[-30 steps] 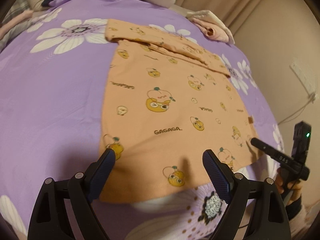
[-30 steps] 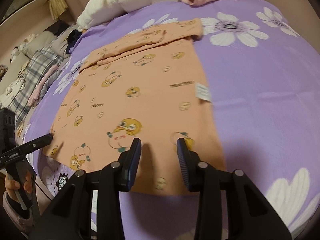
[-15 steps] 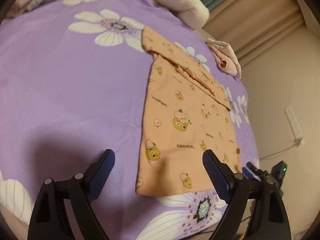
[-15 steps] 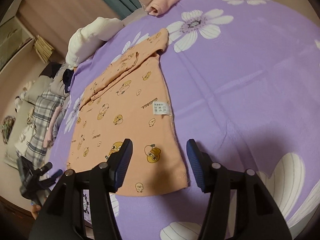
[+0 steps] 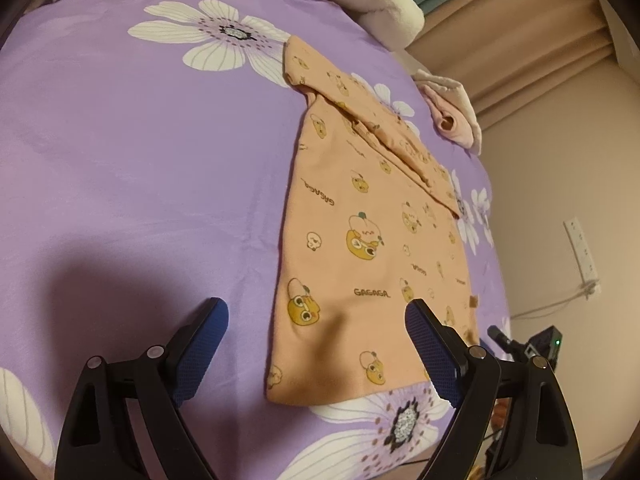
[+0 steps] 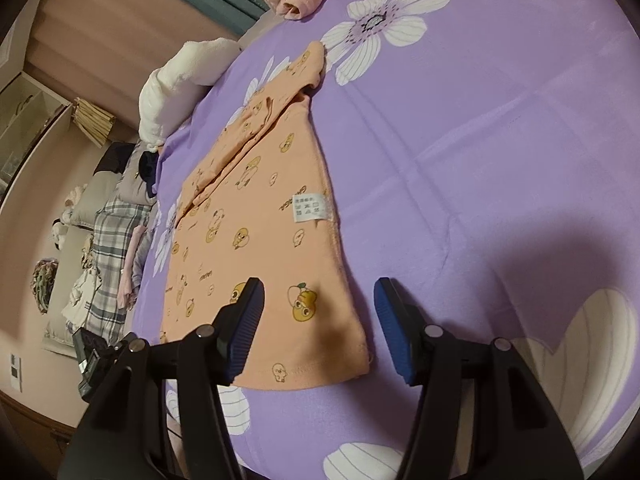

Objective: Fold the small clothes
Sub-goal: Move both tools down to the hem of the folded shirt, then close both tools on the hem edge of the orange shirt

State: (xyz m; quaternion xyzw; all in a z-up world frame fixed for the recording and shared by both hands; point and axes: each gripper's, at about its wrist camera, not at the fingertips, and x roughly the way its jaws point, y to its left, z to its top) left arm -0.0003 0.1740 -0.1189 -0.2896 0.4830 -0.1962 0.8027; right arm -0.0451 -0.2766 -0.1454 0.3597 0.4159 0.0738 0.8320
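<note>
A small orange shirt [image 5: 360, 240] with cartoon prints lies flat on the purple flowered bed cover [image 5: 140, 140], sleeves folded across its top. My left gripper [image 5: 316, 344] is open and hovers above the shirt's near left hem corner. In the right wrist view the shirt [image 6: 260, 240] shows a white care label [image 6: 309, 208] at its right edge. My right gripper [image 6: 318, 326] is open and hovers above the near right hem corner. Neither gripper holds anything.
A folded pink and cream garment [image 5: 452, 116] lies past the shirt near the bed's far edge. A white pillow [image 6: 180, 76] sits at the head of the bed. Plaid and grey clothes [image 6: 112, 248] are piled left. The wall and socket [image 5: 582, 252] lie right.
Both grippers have drawn apart toward the shirt's two near hem corners and lifted back. The right gripper has opened wider. The shirt has not moved.
</note>
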